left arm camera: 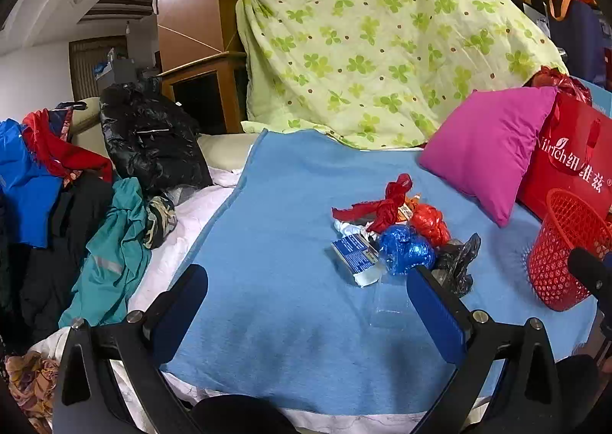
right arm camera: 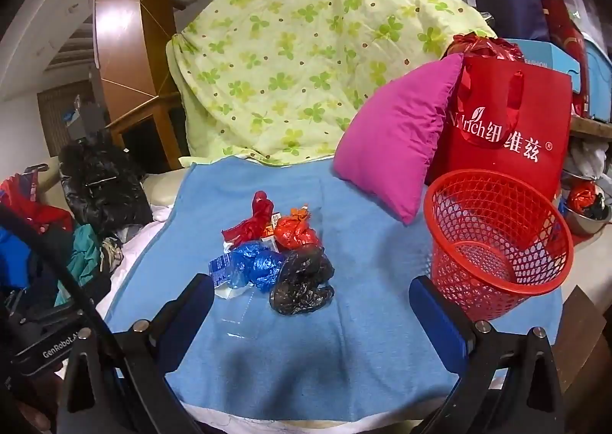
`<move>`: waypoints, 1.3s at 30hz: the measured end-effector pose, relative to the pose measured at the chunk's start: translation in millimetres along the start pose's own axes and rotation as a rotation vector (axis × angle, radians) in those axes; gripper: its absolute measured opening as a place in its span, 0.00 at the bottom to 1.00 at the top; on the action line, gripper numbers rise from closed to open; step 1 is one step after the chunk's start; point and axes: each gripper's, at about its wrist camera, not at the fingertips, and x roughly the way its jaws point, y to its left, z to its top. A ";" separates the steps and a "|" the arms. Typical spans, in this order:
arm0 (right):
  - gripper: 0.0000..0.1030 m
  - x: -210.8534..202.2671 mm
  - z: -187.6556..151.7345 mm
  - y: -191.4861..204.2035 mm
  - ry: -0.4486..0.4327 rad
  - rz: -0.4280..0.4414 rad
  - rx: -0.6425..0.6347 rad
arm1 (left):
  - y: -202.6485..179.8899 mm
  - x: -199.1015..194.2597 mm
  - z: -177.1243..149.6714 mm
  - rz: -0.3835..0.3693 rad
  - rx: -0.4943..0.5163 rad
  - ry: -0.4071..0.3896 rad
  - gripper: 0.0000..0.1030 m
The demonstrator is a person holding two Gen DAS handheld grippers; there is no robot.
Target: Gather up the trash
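Note:
A heap of trash lies on the blue blanket: a crumpled blue bag, a black bag, an orange-red bag, a red bag strip, a small blue-and-white box and clear plastic. A red mesh basket stands empty to the right of the heap. My left gripper is open, short of the heap. My right gripper is open too, nothing between its fingers.
A magenta pillow leans on a red shopping bag behind the basket. A green clover quilt rises at the back. Clothes pile up on the left. The left gripper's body shows at the right wrist view's lower left.

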 end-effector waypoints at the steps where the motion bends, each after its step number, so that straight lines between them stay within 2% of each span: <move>1: 1.00 2.2 0.5 -0.6 0.003 0.000 -0.001 | -0.6 1.6 -0.4 0.000 0.002 0.004 1.00; 23: 1.00 31.0 -1.6 0.9 0.029 0.009 0.017 | -8.7 29.0 -7.8 -0.022 0.034 0.059 1.00; 33: 1.00 46.0 -0.7 6.4 0.081 0.024 0.037 | -7.0 41.1 -11.6 -0.025 0.035 0.083 1.00; 36: 1.00 51.7 -1.0 7.3 0.053 0.019 0.014 | -6.4 46.3 -12.3 -0.028 0.032 0.091 1.00; 39: 1.00 60.7 -2.3 6.8 0.072 0.026 0.027 | -5.2 53.5 -13.8 -0.035 0.030 0.101 1.00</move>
